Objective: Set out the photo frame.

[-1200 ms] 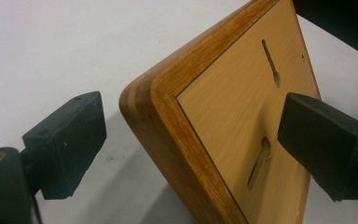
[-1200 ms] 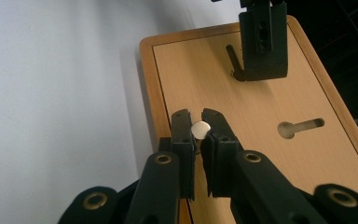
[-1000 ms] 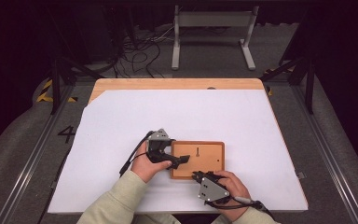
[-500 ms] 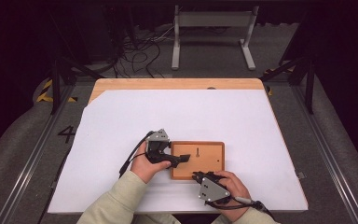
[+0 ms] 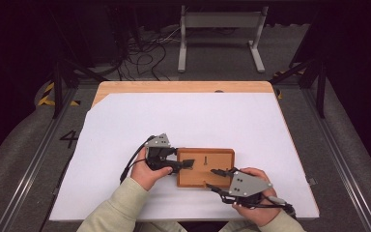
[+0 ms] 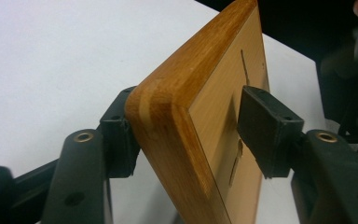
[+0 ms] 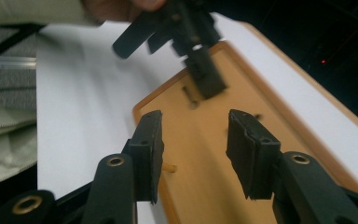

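Since the earlier frame the right tongs lifted off the near edge of the wooden tray and now sit higher, lower right of centre in the high view; their jaws have just been opening, with nothing between them. Left tongs barely shifted, and their jaws have just been closing around the tray's left end.

Left gripper view: left tongs straddle the rounded corner of the wooden tray. One pad touches the outer wall; the other pad sits over the inner face, and contact there is unclear, so it's not a firm clamp yet.

Tray lies flat on the white worktop, lower centre of the high view, with a small screw-like pin inside it.

Right gripper view: right tongs half open, empty, hovering over the tray floor, with a small wooden peg beside the left jaw.

Step, as I judge it: handover of the hold, left taking the tray while right lets go. Next move calls for the left jaws to finish closing on the wall, while the right tongs aim at the pin or peg.
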